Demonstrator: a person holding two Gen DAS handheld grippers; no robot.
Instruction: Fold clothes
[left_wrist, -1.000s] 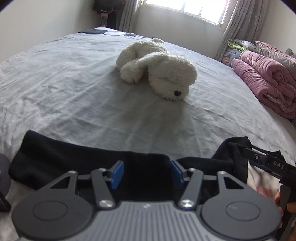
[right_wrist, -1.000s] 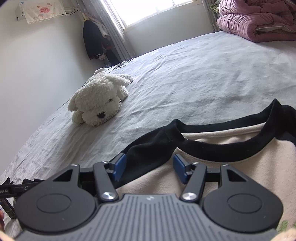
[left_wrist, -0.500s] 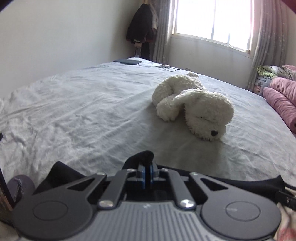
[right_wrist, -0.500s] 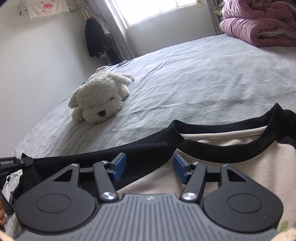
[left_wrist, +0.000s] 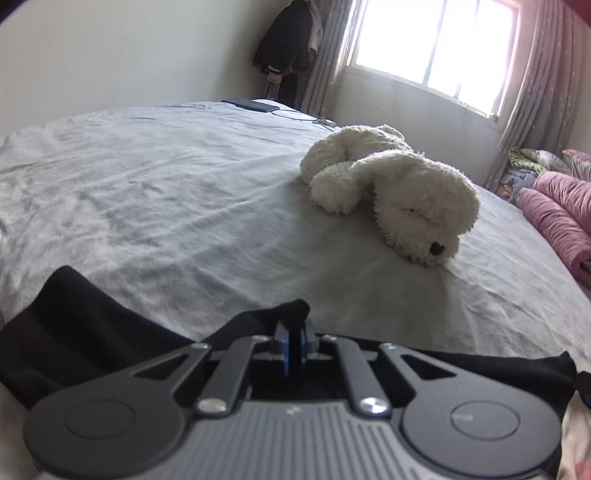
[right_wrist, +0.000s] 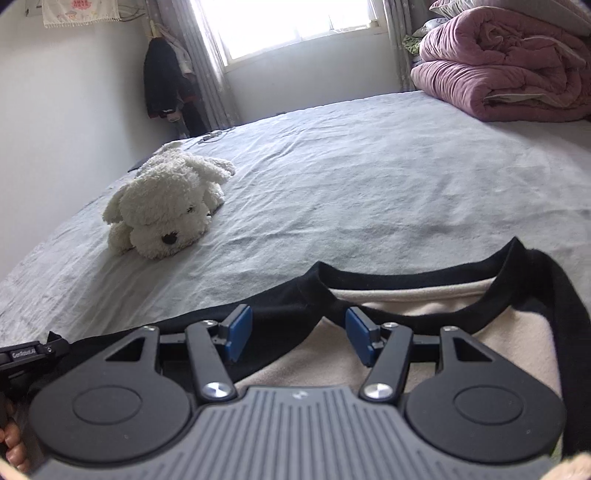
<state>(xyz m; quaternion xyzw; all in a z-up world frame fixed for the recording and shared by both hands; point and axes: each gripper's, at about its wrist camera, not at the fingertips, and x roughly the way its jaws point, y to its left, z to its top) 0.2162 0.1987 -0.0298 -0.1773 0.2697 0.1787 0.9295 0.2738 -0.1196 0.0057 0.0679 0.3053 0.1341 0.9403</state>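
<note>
A cream shirt with black sleeves and a black neckband (right_wrist: 406, 284) lies on the grey bed sheet (right_wrist: 369, 184). My left gripper (left_wrist: 292, 345) is shut on a pinch of the black sleeve (left_wrist: 85, 332), which bunches above its blue pads. My right gripper (right_wrist: 298, 338) is open and empty, its blue pads (right_wrist: 238, 332) hovering over the shoulder just below the neckband. The cream body (right_wrist: 509, 332) shows at the right of the right wrist view. The left gripper's body shows at the left edge of the right wrist view (right_wrist: 26, 356).
A white plush dog (left_wrist: 399, 192) lies on the bed beyond the shirt, also in the right wrist view (right_wrist: 166, 214). A rolled pink quilt (right_wrist: 509, 70) sits at the far right. A dark jacket (right_wrist: 166, 81) hangs by the window. A flat dark device (left_wrist: 255, 105) lies far back.
My left gripper has closed on the black sleeve and lifted it, tilting its view up. My right gripper stayed open and moved slightly toward the neckband.
</note>
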